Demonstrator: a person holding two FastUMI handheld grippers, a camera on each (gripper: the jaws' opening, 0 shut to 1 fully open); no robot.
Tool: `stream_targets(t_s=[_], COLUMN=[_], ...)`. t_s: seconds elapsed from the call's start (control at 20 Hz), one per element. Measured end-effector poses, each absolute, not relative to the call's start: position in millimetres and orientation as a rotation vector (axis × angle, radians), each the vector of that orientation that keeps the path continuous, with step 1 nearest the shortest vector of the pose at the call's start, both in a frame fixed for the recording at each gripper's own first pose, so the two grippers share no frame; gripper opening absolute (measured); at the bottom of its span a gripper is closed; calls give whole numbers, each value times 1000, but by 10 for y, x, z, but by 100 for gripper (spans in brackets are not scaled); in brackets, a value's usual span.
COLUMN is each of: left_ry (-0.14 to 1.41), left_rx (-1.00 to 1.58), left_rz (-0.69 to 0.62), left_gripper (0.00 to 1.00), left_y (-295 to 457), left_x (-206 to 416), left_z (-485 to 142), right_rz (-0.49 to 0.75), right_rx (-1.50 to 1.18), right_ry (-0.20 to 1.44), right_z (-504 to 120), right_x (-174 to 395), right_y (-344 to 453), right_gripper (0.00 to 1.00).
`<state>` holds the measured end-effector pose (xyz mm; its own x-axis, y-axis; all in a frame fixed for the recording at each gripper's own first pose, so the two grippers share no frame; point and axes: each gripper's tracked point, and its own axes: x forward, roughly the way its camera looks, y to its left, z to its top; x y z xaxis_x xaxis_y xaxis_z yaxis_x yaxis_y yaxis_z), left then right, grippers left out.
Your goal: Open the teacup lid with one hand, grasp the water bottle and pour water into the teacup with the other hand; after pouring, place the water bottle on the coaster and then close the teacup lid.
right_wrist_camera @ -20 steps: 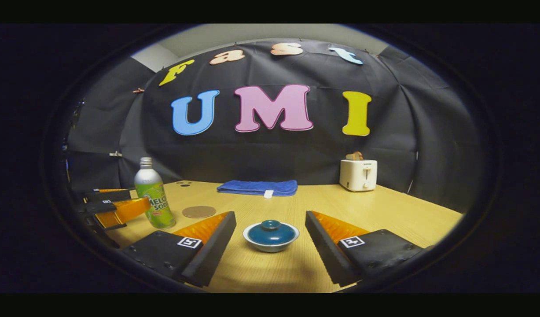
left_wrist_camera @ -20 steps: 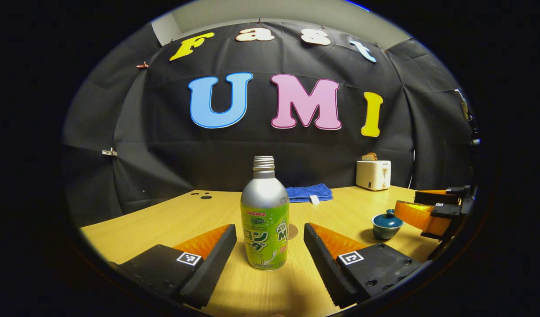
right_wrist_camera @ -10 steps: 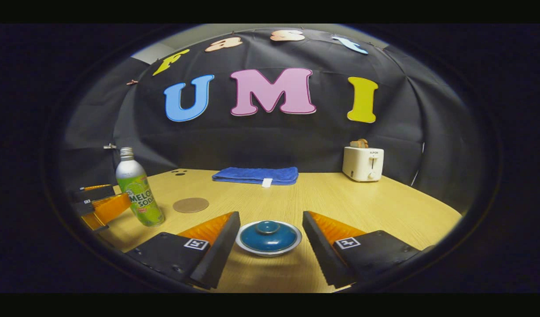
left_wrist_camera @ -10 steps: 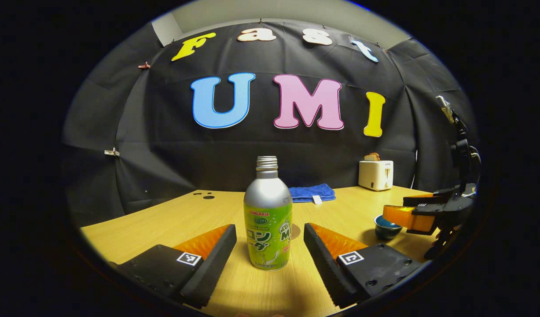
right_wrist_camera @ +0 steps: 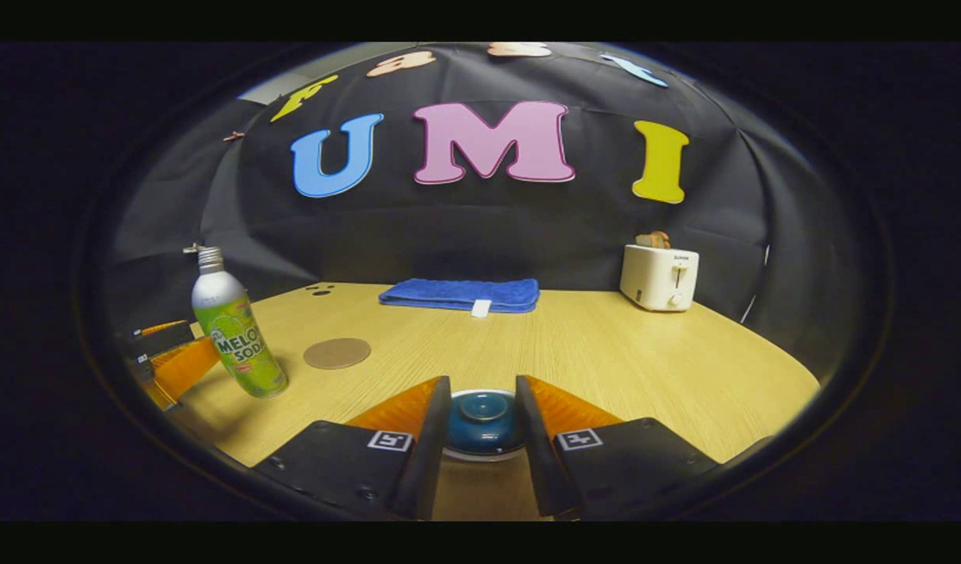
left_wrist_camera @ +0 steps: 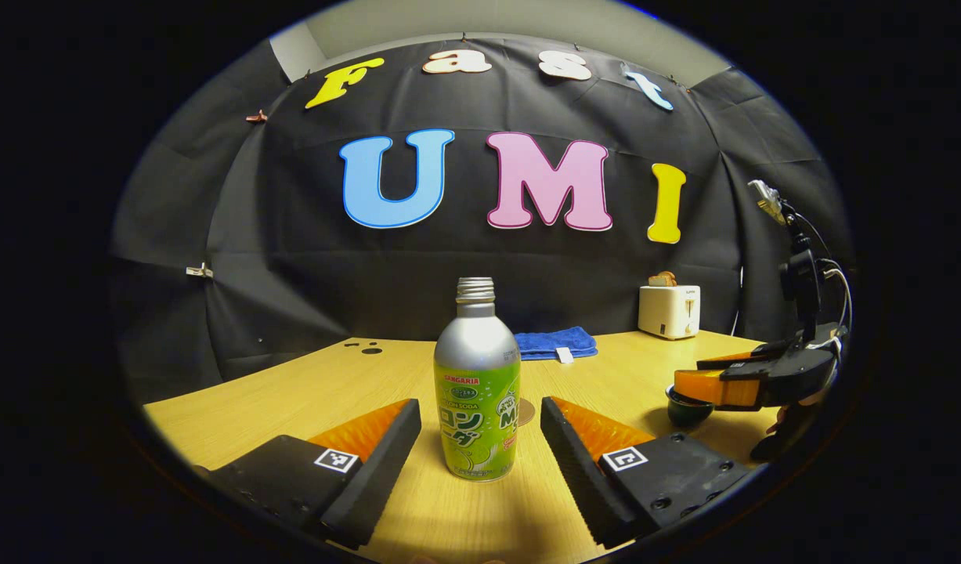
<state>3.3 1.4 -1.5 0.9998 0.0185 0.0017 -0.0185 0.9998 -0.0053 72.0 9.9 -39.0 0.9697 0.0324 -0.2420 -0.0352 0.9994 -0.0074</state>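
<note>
right gripper view, right gripper (right_wrist_camera: 483, 427) fingers narrow around teacup lid (right_wrist_camera: 482, 415), left gripper (left_wrist_camera: 480, 442) fingers wide astride upright water bottle (left_wrist_camera: 477, 392)

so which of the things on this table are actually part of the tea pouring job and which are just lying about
Part of the job:
- water bottle, standing between the left gripper's open fingers
- teacup
- teacup lid, with the right gripper closing around it
- coaster

Just lying about:
- folded blue towel
- white toaster
</note>
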Motion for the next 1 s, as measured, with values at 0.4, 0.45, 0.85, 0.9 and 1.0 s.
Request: stream_targets(t_s=[0.4,0.45,0.85,0.9,1.0], left_ry=[-2,-1,4,3,4], left_rx=[-5,-5,-6,-4,0], left_rz=[19,19,73,69,57], left_gripper=[97,97,97,97,98], left_y=[12,11,98,87,67], left_x=[34,36,38,54,101], left_z=[-21,-19,-27,-26,-25], right_rz=[52,60,95,97,105], right_rx=[-18,-15,26,26,39], right_ry=[230,229,186,181,169], right_z=[-364,-359,-159,-139,-77], right_x=[727,736,769,754,707], right_y=[105,118,151,135,127], right_gripper=[36,29,29,29,29])
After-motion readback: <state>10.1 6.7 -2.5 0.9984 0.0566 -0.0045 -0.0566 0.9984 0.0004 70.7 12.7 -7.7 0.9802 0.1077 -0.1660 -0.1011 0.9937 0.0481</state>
